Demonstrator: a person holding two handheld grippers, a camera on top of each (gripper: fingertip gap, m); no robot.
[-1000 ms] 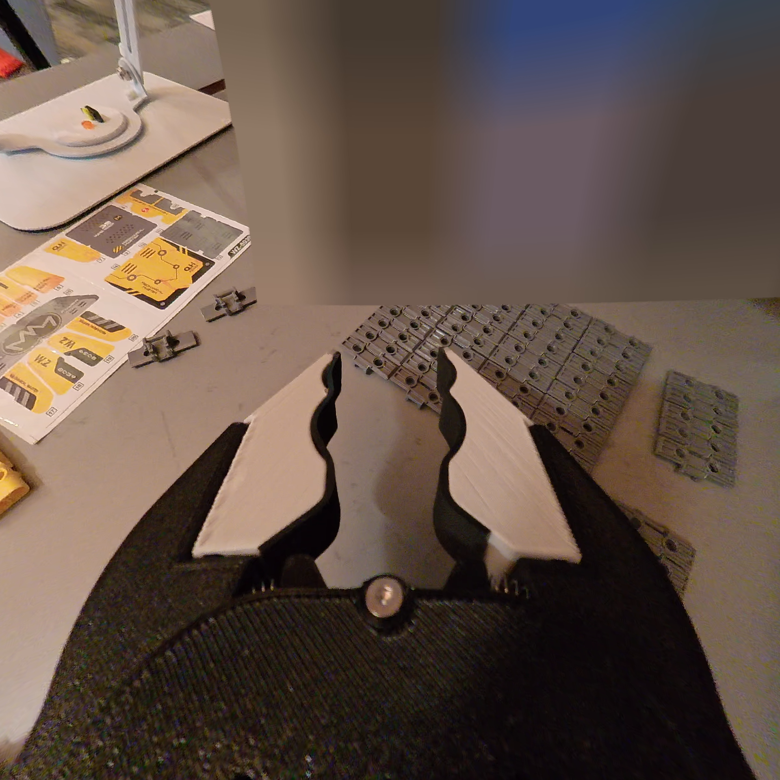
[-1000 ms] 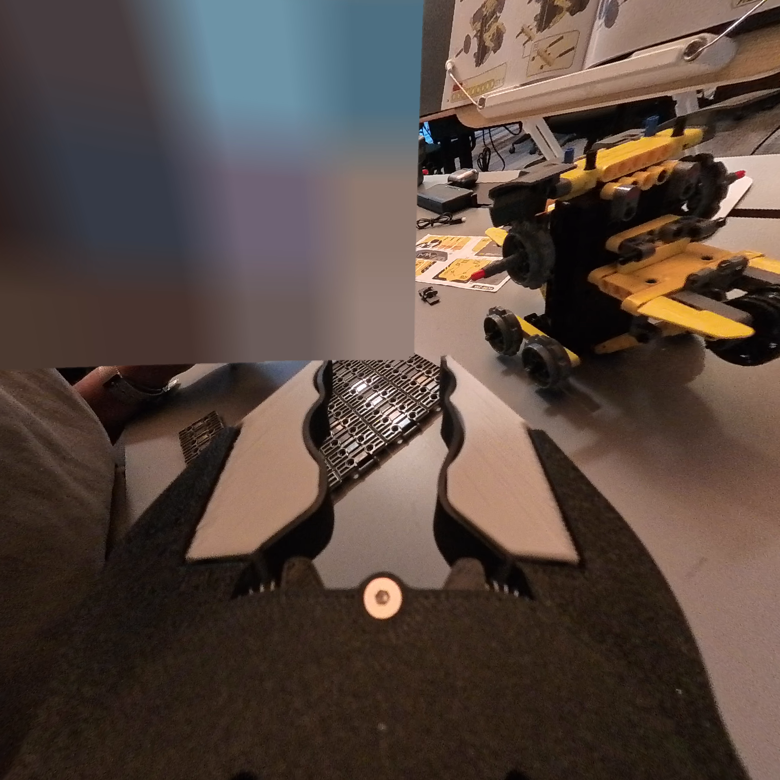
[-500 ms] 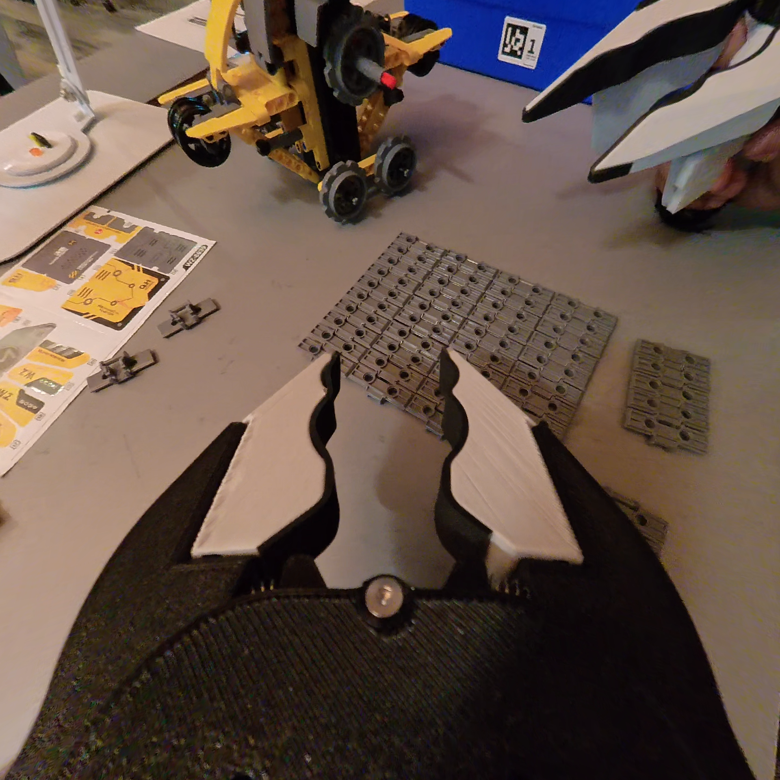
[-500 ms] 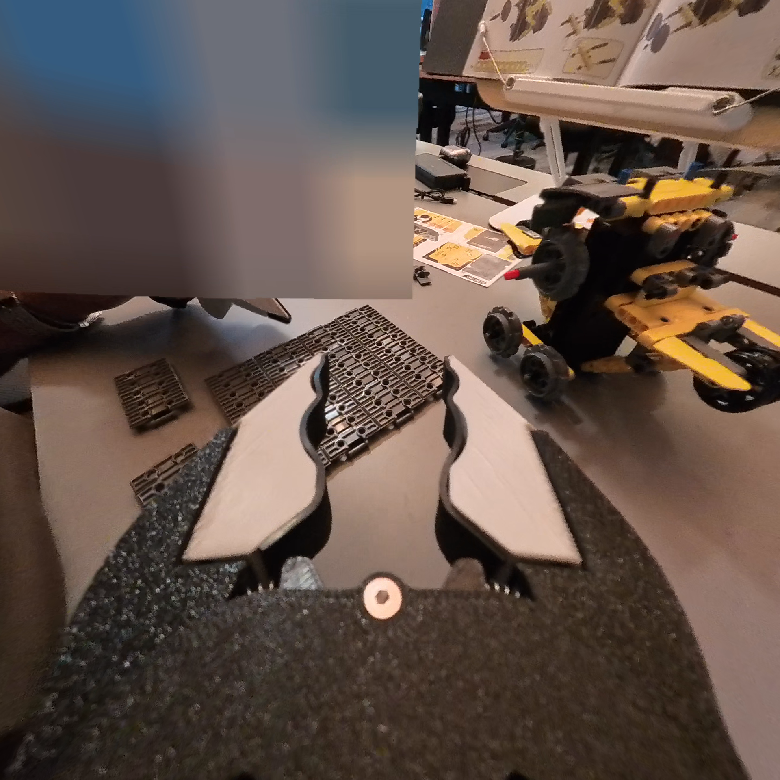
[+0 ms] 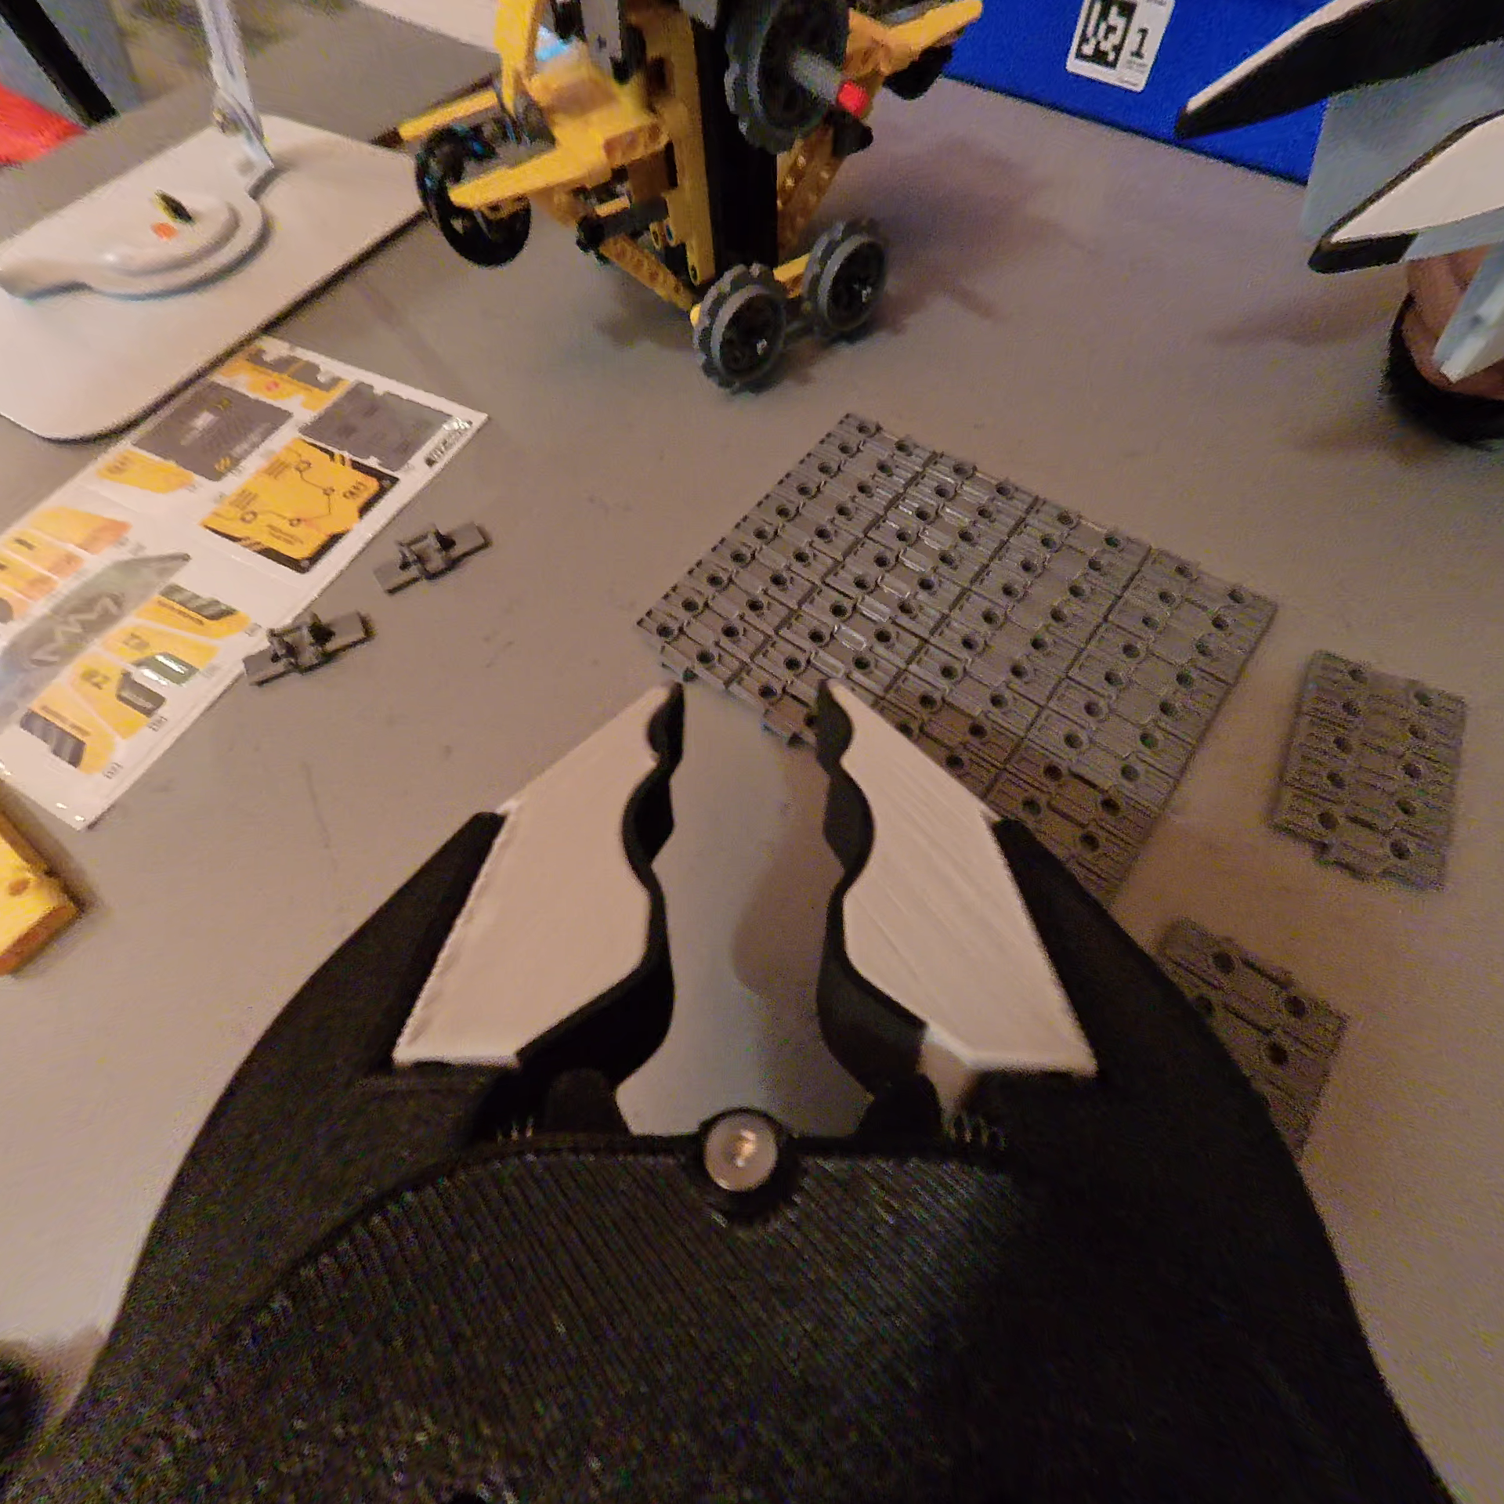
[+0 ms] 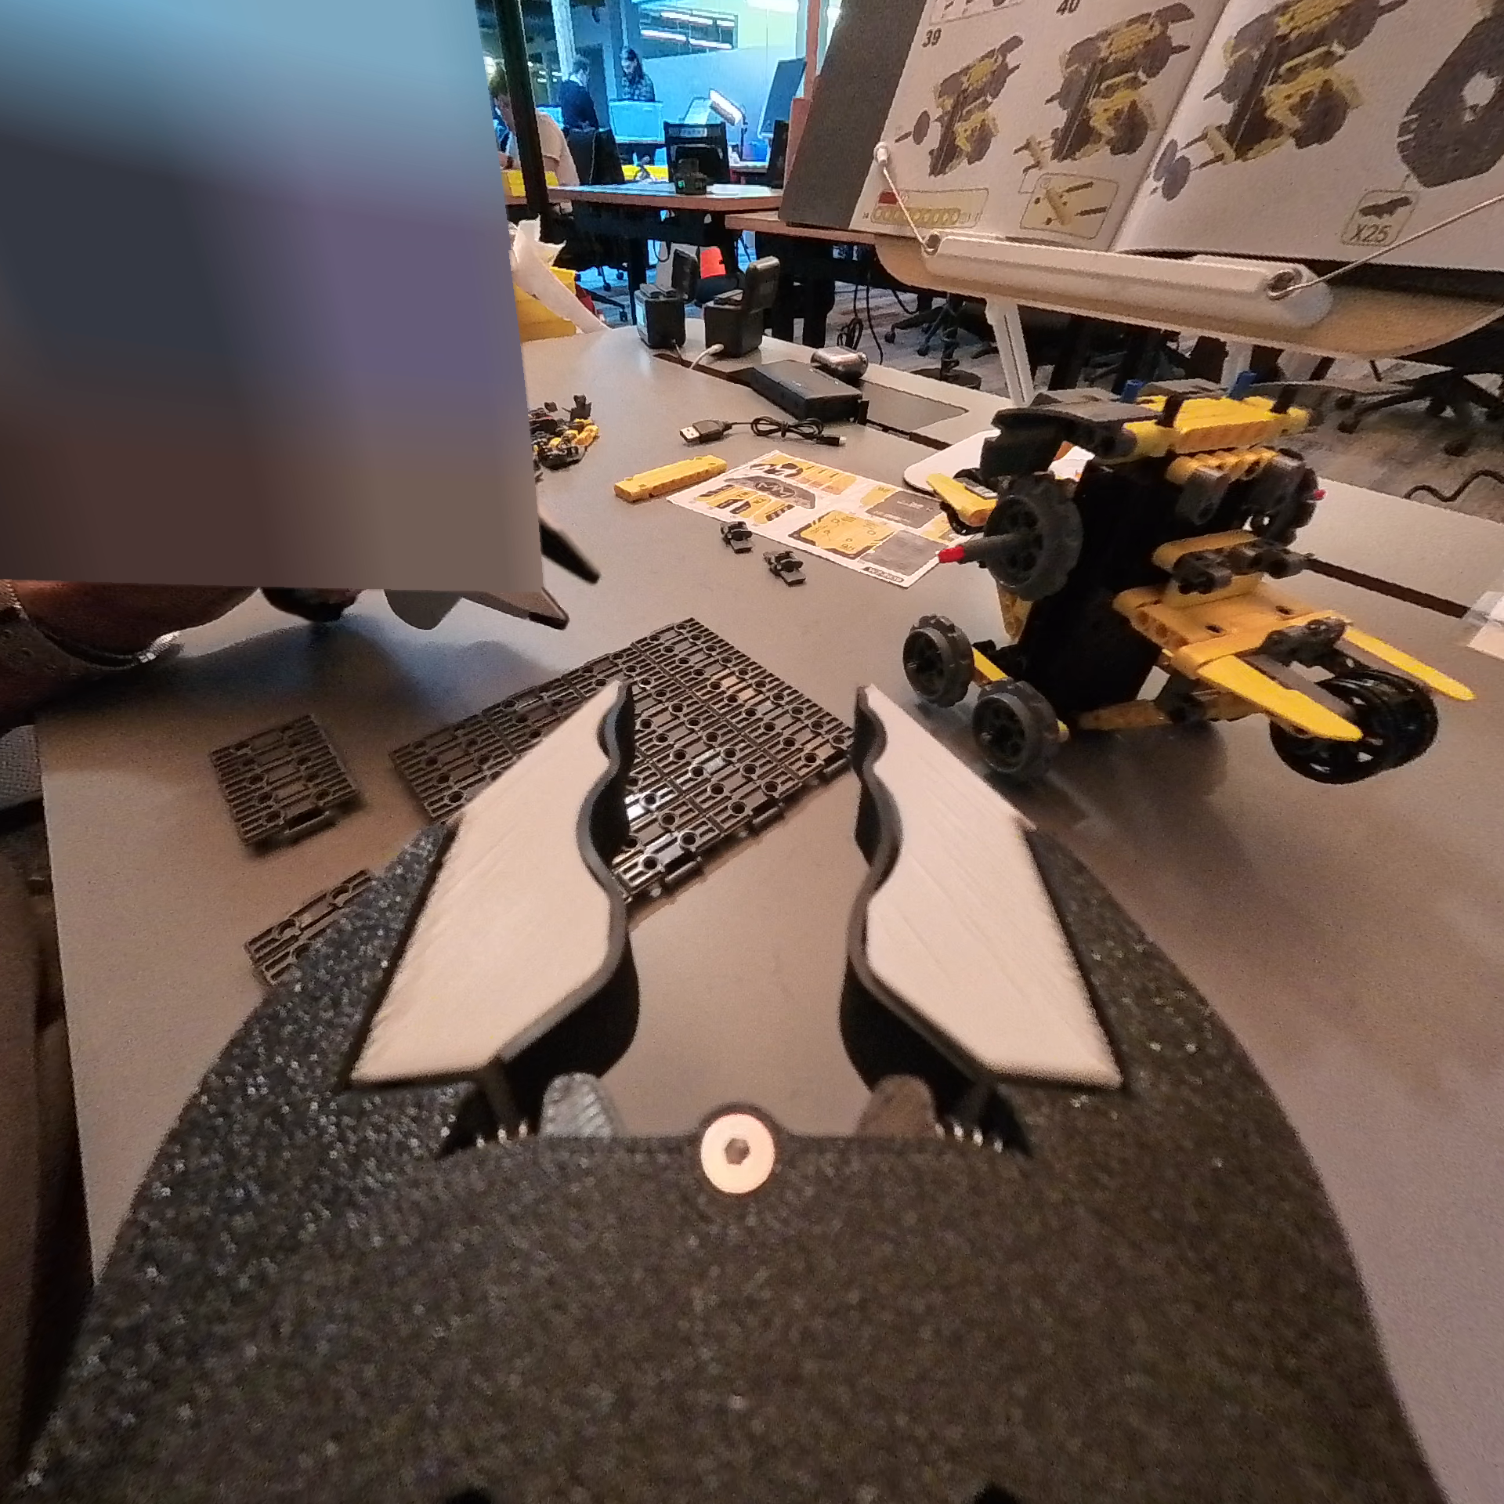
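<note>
My left gripper [image 5: 749, 692] is open and empty, low over the grey table, its tips at the near corner of a large mat of linked grey track pieces [image 5: 977, 618]. My right gripper [image 6: 736, 696] is open and empty above the same mat [image 6: 692, 732]; it also shows in the left wrist view [image 5: 1270, 187] at the upper right, held by a hand. A yellow and black brick vehicle [image 5: 692, 163] stands beyond the mat, and in the right wrist view [image 6: 1139, 602] to the right.
Two small track sections [image 5: 1375, 769] [image 5: 1253, 1017] lie right of the mat. Two loose links [image 5: 431, 557] [image 5: 305, 647] lie beside a sticker sheet [image 5: 187, 553]. A white stand base [image 5: 146, 268], a blue box [image 5: 1139, 73] and an instruction booklet on a holder [image 6: 1139, 163] stand around.
Both grippers have lifted and tilted back from the mat, so more of the table, the vehicle and the other gripper come into view. Both jaws stayed open.
</note>
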